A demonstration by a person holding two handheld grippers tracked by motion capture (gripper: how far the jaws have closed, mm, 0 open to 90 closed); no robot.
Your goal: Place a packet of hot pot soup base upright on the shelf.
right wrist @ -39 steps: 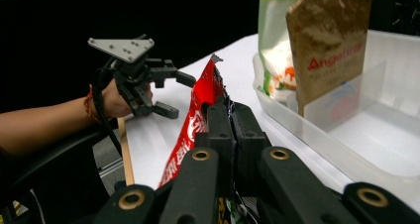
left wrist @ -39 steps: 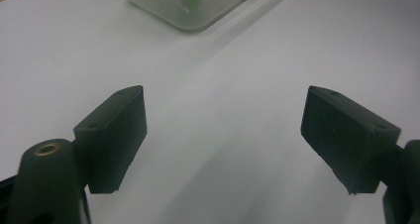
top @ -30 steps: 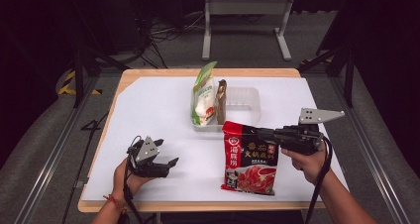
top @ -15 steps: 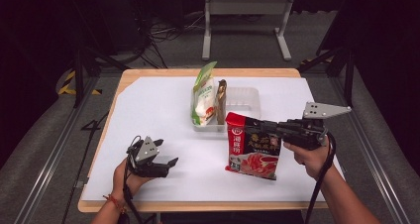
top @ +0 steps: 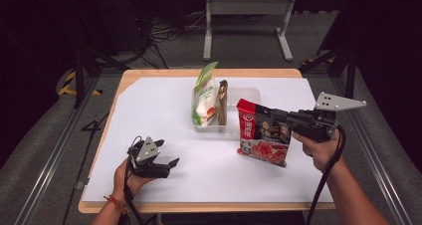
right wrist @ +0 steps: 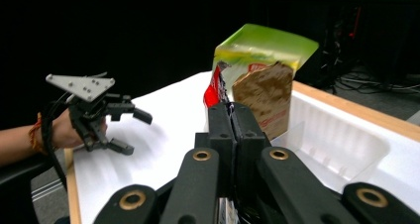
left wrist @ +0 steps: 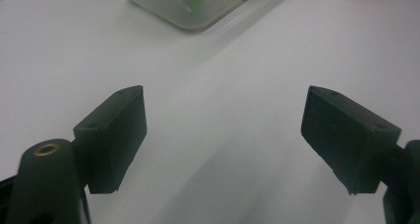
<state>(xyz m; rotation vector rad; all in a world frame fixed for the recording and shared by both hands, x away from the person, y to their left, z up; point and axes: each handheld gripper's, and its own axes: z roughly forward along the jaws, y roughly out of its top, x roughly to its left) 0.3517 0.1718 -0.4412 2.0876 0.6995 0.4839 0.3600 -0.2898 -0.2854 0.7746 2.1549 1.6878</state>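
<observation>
From the high view, the right tongs (top: pixel 278 118) are clamped on the top edge of a red pouch (top: pixel 263 138), which now hangs clear of the white surface (top: pixel 164 105) at about four o'clock from the clear tray (top: pixel 247 92); a second ago the pouch lay flat on the surface nearer the person, and half a second ago it was only part lifted, so the hand has carried it up and toward the tray (a move that looks like packing). The tray sits near the middle, with a green-and-white packet (top: pixel 204 99) and a brown packet (top: pixel 222 101) standing upright in its left half; its right half lies bare. The left tongs (top: pixel 166 166) rest at seven o'clock, well apart from the tray, in the same spot as before.

In the left gripper view, the left tongs (left wrist: pixel 223 135) stand wide with nothing between them, only bare surface (left wrist: pixel 223 75); a corner of the tray (left wrist: pixel 163 8) shows at twelve o'clock.

In the right gripper view, the right tongs (right wrist: pixel 231 130) are pressed narrow on the pouch (right wrist: pixel 214 87), whose red edge rises just past the tips; the green-and-white packet (right wrist: pixel 262 45) and brown packet (right wrist: pixel 265 97) stand ahead, the tray (right wrist: pixel 341 144) opens at three o'clock, and the left tongs (right wrist: pixel 136 130) sit at nine o'clock. I judge the pouch is lifted and next wants setting upright in the bare half.
</observation>
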